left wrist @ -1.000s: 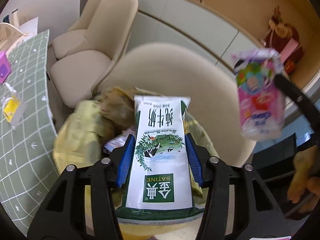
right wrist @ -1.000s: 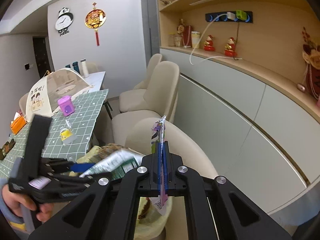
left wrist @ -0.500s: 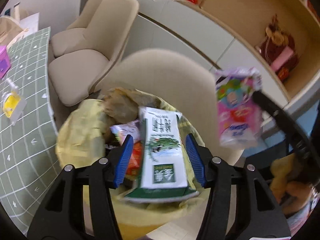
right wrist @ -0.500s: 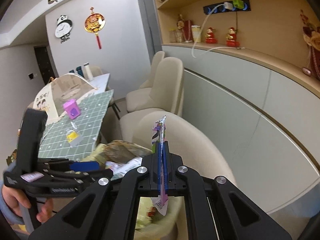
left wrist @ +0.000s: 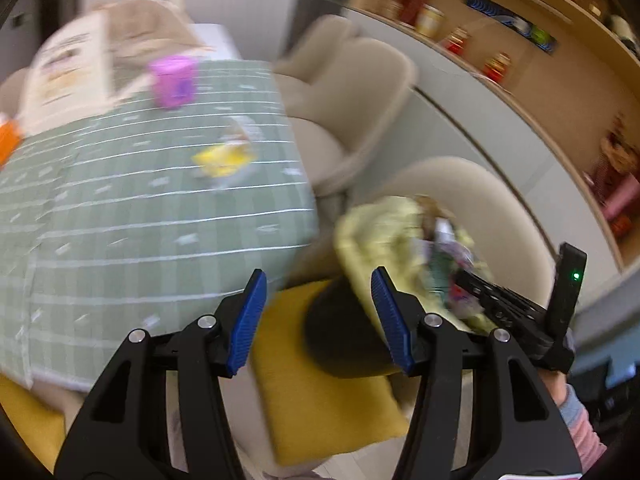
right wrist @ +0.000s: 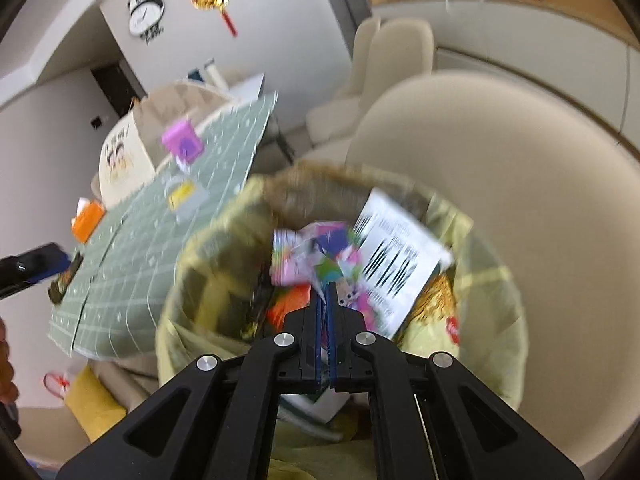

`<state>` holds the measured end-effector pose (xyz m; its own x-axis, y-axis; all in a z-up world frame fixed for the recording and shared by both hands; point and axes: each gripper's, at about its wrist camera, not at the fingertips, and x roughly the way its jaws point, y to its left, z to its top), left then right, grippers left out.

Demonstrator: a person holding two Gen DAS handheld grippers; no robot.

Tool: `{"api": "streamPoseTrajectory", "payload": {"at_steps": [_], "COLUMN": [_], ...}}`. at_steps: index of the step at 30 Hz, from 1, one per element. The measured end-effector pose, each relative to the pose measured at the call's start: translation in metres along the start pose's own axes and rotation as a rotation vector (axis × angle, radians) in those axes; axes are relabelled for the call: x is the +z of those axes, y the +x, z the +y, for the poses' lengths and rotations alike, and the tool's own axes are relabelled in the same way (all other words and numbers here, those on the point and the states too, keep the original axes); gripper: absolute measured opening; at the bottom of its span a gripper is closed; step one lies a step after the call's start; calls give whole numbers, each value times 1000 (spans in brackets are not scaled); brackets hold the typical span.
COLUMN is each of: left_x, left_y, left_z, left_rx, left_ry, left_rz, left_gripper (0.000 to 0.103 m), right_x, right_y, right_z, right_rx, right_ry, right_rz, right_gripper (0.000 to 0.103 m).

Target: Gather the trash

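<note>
Trash wrapper (right wrist: 316, 256), pinched by the right gripper (right wrist: 326, 300) at frame centre over the bin (right wrist: 492, 280), wants a low release; left gripper (left wrist: 320, 320) gapes empty.

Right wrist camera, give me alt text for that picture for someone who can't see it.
The right gripper, shut on a pink wrapper, holds it over a trash bin lined with a yellow-green bag and filled with packaging, including a milk carton. Behind are a beige chair and a green checked table; the image is motion-blurred.
</note>
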<state>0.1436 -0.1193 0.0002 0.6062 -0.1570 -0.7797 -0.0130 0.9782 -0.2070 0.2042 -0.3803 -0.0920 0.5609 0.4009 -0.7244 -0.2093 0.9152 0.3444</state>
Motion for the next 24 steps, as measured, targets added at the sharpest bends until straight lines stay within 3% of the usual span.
{"api": "streamPoseTrajectory", "payload": {"at_steps": [5, 8, 11, 12, 13, 14, 19, 24], "left_x": [-24, -36, -43, -45, -46, -46, -53, -68], "left_y": [-19, -26, -27, -27, -25, -26, -36, -62], "left_z": [31, 36, 36, 37, 38, 39, 56, 56], "left_rx": [110, 135, 128, 117, 105, 97, 66, 95], "left_ry": [-76, -71, -56, -55, -55, -57, -55, 45], "left_rz": [-56, -66, -52, -39, -32, -30, -53, -97], "left_gripper": [52, 52, 52, 52, 52, 52, 58, 58], "right_x": [-6, -6, -6, -7, -8, -9, -15, -30], "right_y": [18, 14, 2, -1, -7, -13, -46, -85], "right_z": [8, 18, 32, 36, 43, 47, 69, 101], "right_rx": [27, 32, 7, 0, -5, -1, -51, -76], "right_ry": [-52, -86, -136, -152, -172, -185, -216, -203], "right_rz": [110, 116, 90, 83, 71, 57, -44, -133], "right_gripper": [4, 5, 8, 19, 37, 44, 46, 46]}}
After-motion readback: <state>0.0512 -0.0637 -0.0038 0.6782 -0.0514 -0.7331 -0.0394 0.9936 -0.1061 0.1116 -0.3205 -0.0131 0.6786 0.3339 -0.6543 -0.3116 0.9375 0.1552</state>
